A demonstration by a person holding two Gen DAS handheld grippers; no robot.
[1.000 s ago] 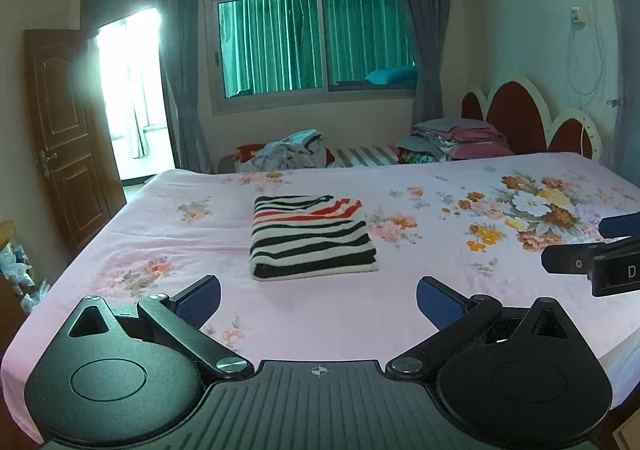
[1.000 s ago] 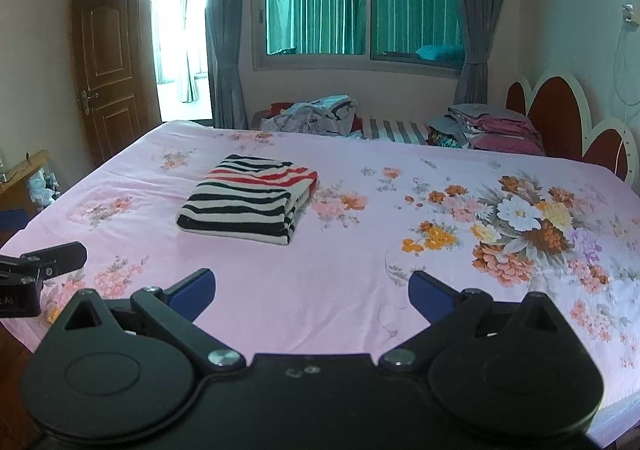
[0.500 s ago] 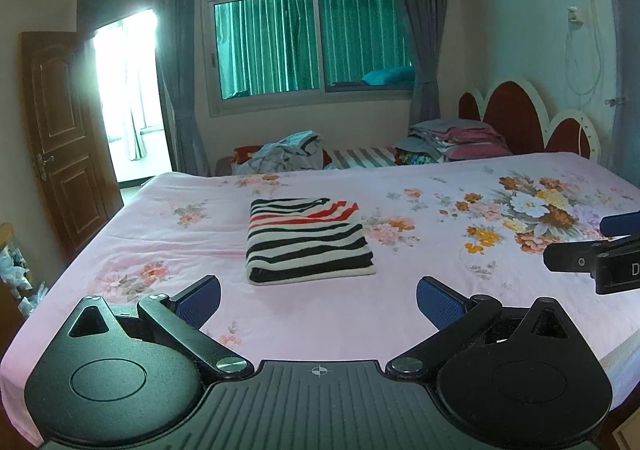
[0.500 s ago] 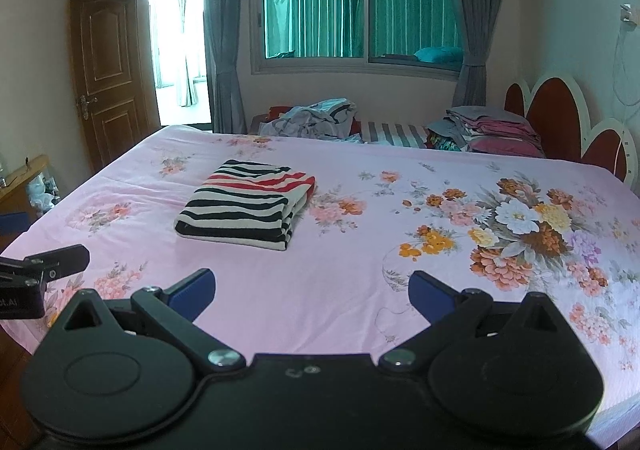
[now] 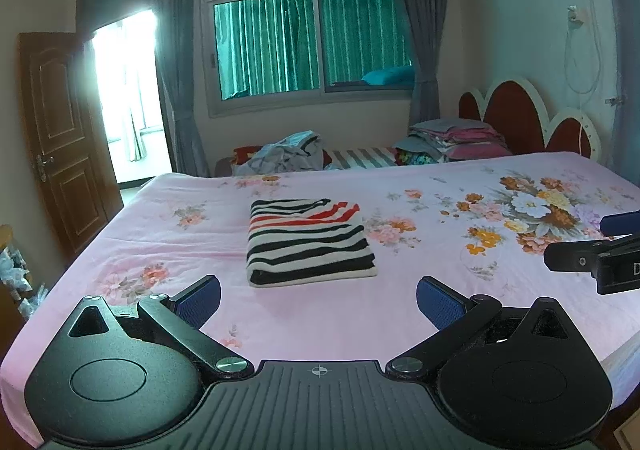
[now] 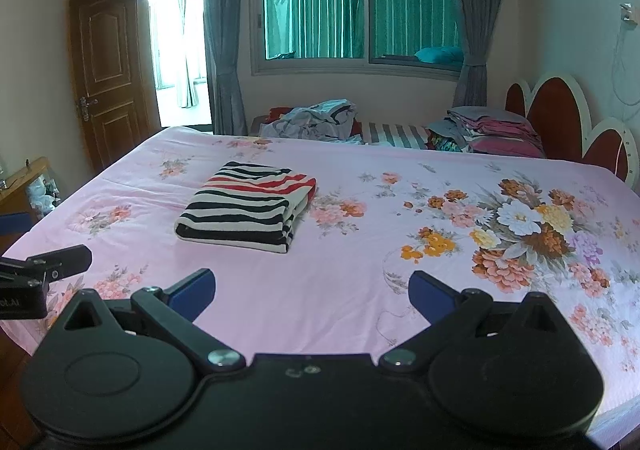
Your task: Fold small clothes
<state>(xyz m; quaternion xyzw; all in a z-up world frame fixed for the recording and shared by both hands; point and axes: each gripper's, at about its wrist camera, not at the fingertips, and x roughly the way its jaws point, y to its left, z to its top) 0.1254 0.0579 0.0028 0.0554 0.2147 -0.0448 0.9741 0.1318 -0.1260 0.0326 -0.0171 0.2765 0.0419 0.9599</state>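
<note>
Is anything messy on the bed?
No. The striped garment lies folded flat on the pink sheet. Only the clothes heap beyond the bed looks rumpled. Both tongs are open, holding nothing.

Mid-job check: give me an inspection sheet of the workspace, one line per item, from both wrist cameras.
Surface: bed with pink floral sheet, mostly bare.
Job's things: striped garment lies folded in a neat rectangle left of centre.
Clutter: loose clothes pile and stack of folded fabrics beyond the bed's far edge.
Grippers: left gripper and right gripper both open, empty, above the bed's near edge, clear of the garment.
Cables: white cord hanging on the right wall.
Surroundings: window with green curtains, open wooden door, red headboard.
</note>
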